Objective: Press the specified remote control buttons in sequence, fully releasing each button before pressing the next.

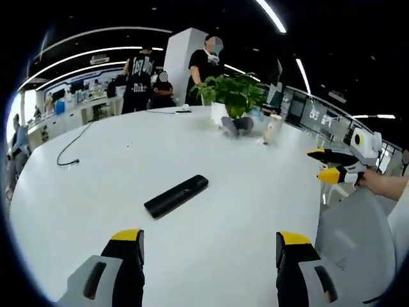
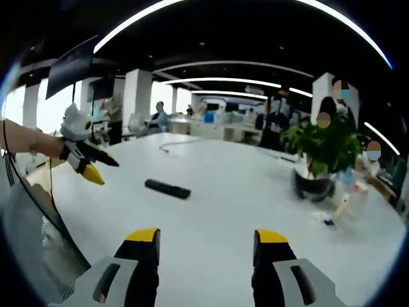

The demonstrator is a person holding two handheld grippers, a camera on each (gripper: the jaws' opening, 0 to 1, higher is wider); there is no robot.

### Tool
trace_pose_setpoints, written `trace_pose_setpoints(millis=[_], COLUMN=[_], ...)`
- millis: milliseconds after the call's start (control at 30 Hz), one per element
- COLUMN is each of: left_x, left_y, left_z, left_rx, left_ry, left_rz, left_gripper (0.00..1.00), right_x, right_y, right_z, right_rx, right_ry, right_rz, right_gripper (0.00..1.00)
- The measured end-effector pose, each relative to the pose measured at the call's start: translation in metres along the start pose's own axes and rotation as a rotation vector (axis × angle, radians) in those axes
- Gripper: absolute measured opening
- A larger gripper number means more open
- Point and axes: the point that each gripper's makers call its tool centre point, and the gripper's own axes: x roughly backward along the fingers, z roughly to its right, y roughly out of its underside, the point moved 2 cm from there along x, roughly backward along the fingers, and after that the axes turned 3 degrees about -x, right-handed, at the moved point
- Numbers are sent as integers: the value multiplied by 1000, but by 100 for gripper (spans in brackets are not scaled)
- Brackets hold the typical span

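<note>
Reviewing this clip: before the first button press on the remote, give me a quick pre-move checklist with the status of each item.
1. Remote control in view, lying flat on the white table: ok.
2. Both grippers off the remote, nothing pressed: ok. The left gripper hangs short of it and the right gripper sits further back.
3. Both grippers hold nothing, jaws apart: ok.
4. Path to the remote free of clutter: ok. The potted plant and black cable lie well away from it.
5. Button side facing up and target button readable: cannot tell, the remote shows as a plain dark bar.
6. Remote visible in the right gripper view too: ok.
</note>
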Motion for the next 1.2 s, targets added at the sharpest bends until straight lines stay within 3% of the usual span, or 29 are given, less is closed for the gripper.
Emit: trace_pose_setpoints(millis=[233,533,700,1200], left_x=[-6,-15,-18,8], left_y=[-7,-2,-9,-27], left_z=[-5,-9,-9,24], left_rx=[-23,-69,-74,-119], left_ry=[8,11,17,52], left_rz=[2,-42,-25,47], left_gripper=[88,88,88,89], right_x=[-1,-1,-2,-2], right_y=[1,1,3,3], right_z=[-3,-4,-4,-17], right_rx=[10,4,0,-1], right_ry=[-17,-25,-29,-78], right_rz=[-8,-7,-13,-28], right_gripper=[57,56,56,59])
